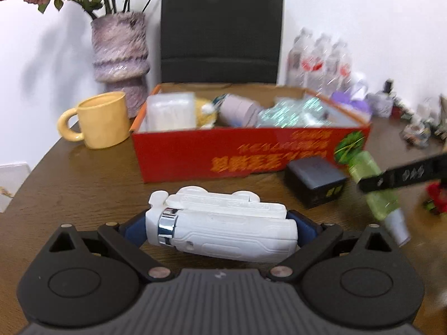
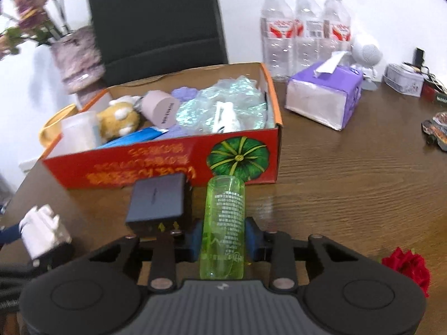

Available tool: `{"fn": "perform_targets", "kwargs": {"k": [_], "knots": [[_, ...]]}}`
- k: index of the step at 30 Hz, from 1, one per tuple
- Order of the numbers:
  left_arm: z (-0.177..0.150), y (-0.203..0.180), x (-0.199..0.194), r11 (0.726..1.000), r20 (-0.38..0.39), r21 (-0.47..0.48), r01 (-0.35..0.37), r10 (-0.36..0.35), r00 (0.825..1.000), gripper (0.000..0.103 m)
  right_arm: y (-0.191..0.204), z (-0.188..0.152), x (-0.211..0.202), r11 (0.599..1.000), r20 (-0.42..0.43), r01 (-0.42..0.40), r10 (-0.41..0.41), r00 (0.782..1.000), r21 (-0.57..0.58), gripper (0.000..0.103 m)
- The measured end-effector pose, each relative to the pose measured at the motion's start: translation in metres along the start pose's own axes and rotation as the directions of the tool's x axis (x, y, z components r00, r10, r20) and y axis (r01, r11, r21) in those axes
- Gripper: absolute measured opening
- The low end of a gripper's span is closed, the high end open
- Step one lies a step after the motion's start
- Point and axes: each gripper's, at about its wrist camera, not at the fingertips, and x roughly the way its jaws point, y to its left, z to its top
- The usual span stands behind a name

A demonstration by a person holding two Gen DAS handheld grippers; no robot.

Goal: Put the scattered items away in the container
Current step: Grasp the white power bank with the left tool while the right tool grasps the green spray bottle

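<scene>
My left gripper (image 1: 220, 227) is shut on a white device with a chrome ring (image 1: 223, 226), held sideways in front of the red cardboard box (image 1: 223, 156). My right gripper (image 2: 223, 237) is shut on a green transparent bottle (image 2: 223, 223), which points toward the red box (image 2: 167, 164). The bottle also shows at the right of the left wrist view (image 1: 374, 189). A black box (image 2: 159, 203) lies on the table just before the red box; it also shows in the left wrist view (image 1: 315, 178). The red box holds several items.
A yellow mug (image 1: 95, 120) and a purple vase (image 1: 120, 55) stand left of the box. A dark chair (image 1: 220, 28) is behind it. Three water bottles (image 2: 304, 25), a purple tissue pack (image 2: 324, 95) and a red rose (image 2: 408, 265) are to the right.
</scene>
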Motion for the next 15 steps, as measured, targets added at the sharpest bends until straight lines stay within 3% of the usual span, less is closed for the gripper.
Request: {"fn": "perform_targets", "kwargs": {"k": [7,15], "knots": [[0.028,-0.004,-0.015,0.999,0.070,-0.026,0.024,-0.022,0.997,0.101,0.003,0.004,-0.039,1.000,0.102,-0.018,0.019,0.995,-0.008,0.030],[0.114,-0.007,0.014,1.000,0.113,-0.023,0.017,-0.014,0.993,0.101,0.021,0.084,-0.051,0.994,0.226,-0.106,0.104,0.969,-0.004,0.030]]}}
